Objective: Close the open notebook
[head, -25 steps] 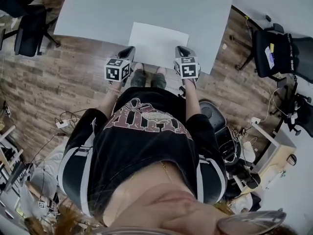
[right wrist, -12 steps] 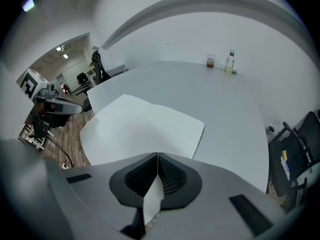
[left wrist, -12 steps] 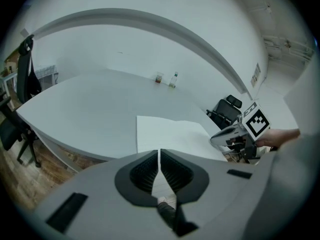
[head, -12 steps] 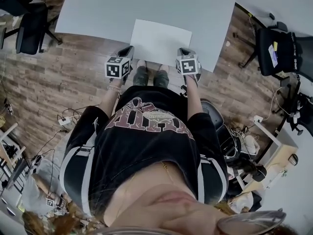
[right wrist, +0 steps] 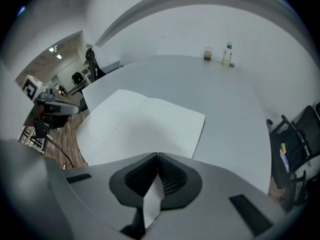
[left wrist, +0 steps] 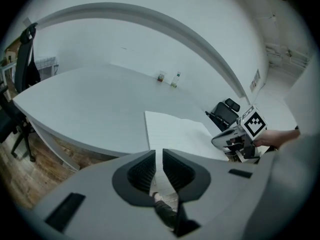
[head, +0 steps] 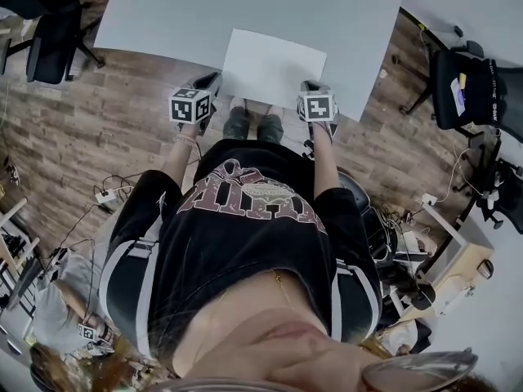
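A person in a black printed shirt is standing at the near edge of a pale grey desk, on a wooden floor. An open notebook is lying flat on the desk, and its white pages are reaching the near edge. The left claw is hovering just beside the notebook's near left corner; its jaws have just been opening, and nothing is showing between them. The right claw is hanging at the near right corner. A black office chair is standing at the far left, and a second chair at the right. Cables are lying on the floor.
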`<state>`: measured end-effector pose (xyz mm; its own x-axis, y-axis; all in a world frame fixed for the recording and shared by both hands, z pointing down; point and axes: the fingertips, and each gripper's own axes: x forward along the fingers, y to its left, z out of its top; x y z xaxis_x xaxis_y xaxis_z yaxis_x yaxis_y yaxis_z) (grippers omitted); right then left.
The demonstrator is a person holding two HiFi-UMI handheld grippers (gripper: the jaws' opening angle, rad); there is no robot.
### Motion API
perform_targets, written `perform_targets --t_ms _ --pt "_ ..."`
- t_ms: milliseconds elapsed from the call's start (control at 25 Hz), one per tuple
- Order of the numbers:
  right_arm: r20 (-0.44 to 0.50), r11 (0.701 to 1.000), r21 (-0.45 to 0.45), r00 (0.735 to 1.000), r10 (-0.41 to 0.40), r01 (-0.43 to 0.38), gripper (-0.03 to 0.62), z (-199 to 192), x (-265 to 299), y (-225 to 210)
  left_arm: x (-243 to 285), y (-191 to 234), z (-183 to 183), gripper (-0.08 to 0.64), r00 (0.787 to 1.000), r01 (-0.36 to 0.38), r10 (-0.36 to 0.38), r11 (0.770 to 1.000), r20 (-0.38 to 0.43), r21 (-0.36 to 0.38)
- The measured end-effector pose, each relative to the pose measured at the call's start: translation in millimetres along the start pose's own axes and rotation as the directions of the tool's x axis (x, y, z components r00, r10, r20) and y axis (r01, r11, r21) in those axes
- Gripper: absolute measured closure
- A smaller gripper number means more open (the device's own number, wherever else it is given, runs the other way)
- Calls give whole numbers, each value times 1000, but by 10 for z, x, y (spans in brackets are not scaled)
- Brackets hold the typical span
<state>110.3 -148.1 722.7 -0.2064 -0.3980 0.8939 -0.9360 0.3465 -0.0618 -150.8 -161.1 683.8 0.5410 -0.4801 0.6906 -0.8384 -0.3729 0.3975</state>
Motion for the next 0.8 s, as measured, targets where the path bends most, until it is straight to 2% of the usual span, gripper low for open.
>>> perform_targets --t_ms 360,560,800 --pt "-7 1000 9 1000 -2 2 572 -23 -1 -5 157 52 -179 434 994 88 -91 995 -60 -52" --pt "-9 1000 24 1000 -2 2 572 -25 -1 19 238 44 -205 409 982 166 -173 981 -72 -99" --pt "0 999 50 1000 17 -17 572 -5 34 87 307 107 -258 402 966 225 -241 963 -97 -150"
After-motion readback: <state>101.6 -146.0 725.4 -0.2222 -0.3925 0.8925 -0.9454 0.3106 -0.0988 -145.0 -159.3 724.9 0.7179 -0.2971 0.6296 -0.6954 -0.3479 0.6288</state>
